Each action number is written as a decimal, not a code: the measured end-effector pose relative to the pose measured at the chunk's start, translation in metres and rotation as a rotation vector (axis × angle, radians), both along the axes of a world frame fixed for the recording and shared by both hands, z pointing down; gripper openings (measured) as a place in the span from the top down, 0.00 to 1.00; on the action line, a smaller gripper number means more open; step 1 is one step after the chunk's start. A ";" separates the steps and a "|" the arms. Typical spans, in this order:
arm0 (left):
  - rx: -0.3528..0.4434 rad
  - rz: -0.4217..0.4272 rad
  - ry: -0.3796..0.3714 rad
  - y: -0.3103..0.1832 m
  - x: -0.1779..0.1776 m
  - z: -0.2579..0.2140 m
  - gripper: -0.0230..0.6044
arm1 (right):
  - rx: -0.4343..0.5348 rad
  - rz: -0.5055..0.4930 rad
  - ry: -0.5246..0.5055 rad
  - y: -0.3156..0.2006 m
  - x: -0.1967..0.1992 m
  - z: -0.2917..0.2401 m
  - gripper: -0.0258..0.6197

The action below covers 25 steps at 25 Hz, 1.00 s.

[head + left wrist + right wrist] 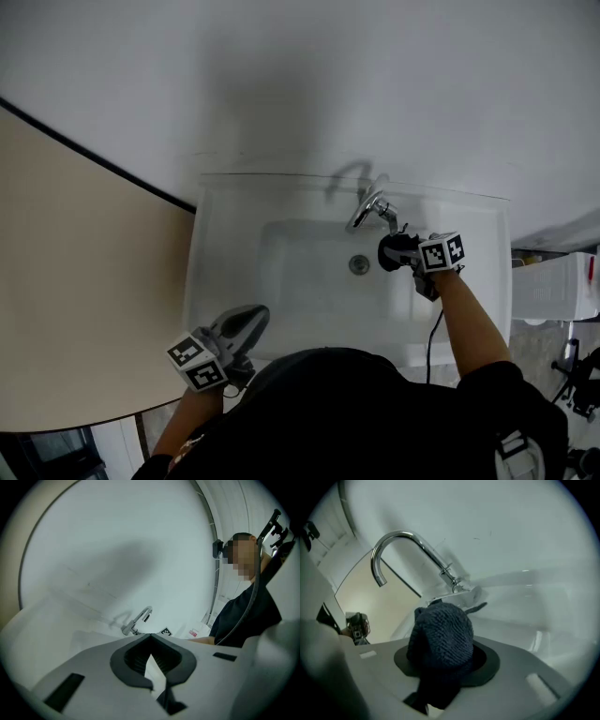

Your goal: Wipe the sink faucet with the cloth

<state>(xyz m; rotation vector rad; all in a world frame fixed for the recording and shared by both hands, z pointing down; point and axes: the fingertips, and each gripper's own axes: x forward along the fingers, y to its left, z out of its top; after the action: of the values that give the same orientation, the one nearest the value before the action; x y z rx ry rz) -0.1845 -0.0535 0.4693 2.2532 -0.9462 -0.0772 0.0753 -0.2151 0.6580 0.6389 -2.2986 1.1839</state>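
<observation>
1. Left gripper (pixel 248 321): jaws together, empty, at sink (pixel 211 281) front-left. Low risk.
2. Faucet (pixel 370 208): thin curved spout, so cloth (pixel 440 634) may skid off.
3. Right gripper (pixel 398 253) clamps cloth just beside faucet. Bunched wad may slip, or the jaws knock the spout.

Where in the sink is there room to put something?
Bare: the basin left of the drain, and the sink rim left of the faucet. Crowded: right of the faucet, where the right gripper holds the cloth.
</observation>
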 end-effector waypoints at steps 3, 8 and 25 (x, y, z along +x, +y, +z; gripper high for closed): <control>-0.005 0.017 -0.016 0.001 0.009 -0.001 0.96 | 0.076 0.142 -0.093 -0.025 -0.015 0.005 0.74; -0.021 0.022 -0.041 0.002 0.012 0.000 0.96 | 0.280 0.219 0.079 -0.053 -0.004 0.021 0.74; -0.037 0.030 -0.067 0.009 0.019 0.001 0.96 | -0.077 0.389 -0.375 -0.102 0.042 -0.019 0.73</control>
<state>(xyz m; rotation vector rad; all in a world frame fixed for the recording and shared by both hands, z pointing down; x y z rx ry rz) -0.1655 -0.0448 0.4704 2.2470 -0.9415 0.0291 0.1174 -0.3172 0.6386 0.9324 -2.4841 1.6868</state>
